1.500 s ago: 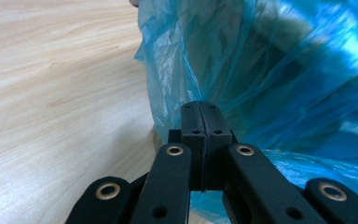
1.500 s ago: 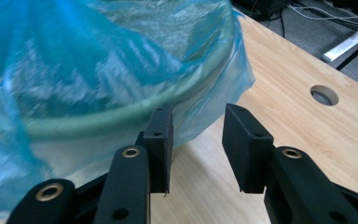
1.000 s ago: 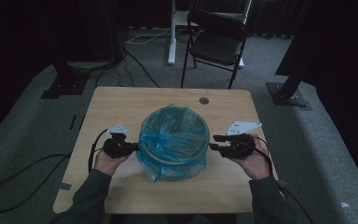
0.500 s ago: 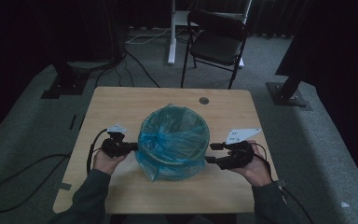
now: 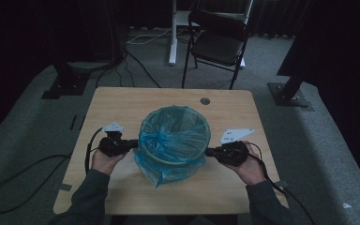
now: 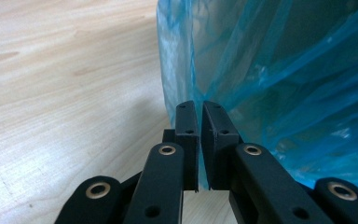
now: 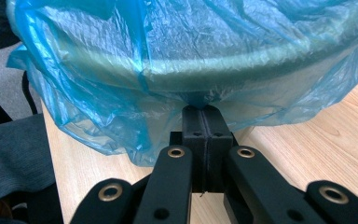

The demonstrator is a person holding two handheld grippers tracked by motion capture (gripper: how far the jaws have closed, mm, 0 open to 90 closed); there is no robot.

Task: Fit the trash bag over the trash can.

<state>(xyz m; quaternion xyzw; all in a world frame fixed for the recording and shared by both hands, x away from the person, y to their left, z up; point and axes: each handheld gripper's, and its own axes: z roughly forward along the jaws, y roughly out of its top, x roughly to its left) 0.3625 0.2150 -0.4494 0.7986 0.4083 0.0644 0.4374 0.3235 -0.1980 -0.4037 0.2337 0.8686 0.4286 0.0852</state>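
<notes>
A person fits a blue bin bag (image 5: 168,140) over a round bin (image 5: 201,140) at the middle of the bench (image 5: 122,103). The right claw (image 7: 204,112), which has just snapped closed, pinches the film just below the rim. The left claw (image 6: 199,109) is nearly closed, its jaws just easing apart, a fold of bag between them. Pulling outward could tear the thin film or tip the bin.

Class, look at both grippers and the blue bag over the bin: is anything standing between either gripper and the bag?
Nothing visible. The left gripper and the right gripper both already pinch the blue bag.
</notes>
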